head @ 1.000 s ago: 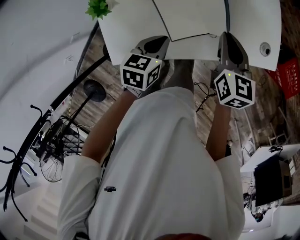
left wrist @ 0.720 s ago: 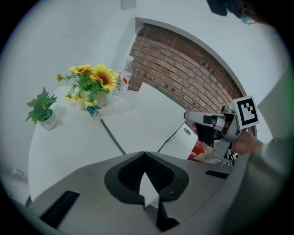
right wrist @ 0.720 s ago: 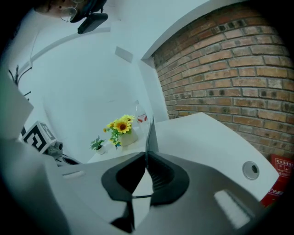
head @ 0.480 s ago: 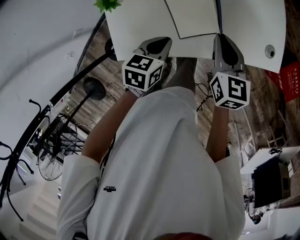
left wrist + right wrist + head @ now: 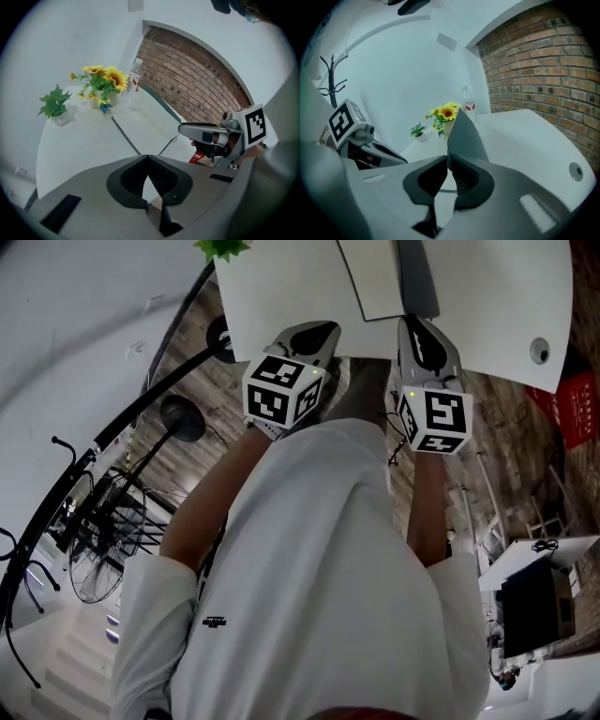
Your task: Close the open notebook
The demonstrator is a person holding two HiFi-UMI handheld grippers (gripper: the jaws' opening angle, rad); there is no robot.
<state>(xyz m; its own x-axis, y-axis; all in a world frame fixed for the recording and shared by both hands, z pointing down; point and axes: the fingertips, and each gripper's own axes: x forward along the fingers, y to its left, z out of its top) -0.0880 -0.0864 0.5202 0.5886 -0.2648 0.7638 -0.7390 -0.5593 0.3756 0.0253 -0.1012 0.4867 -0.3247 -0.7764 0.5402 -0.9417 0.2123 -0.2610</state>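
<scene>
Grey notebook cover (image 5: 466, 133) between just-opening jaws of right tool (image 5: 448, 160)

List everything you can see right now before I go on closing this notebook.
table: one, white, ahead of the person.
notebook: one, white pages, grey cover raised, on the table.
sunflowers: one bunch, yellow, table's far end.
small plant: one, green, beside the sunflowers.
bottle: one, clear, red label, beside the sunflowers.
brick wall: one, red-brown, beyond the table.
fan: one, black, on the floor.
coat rack: one, black, by the white wall.
left gripper: one, grey, fingers together, nothing between.
right gripper: one, grey, fingers pinching the notebook's cover, just eased slightly.
</scene>
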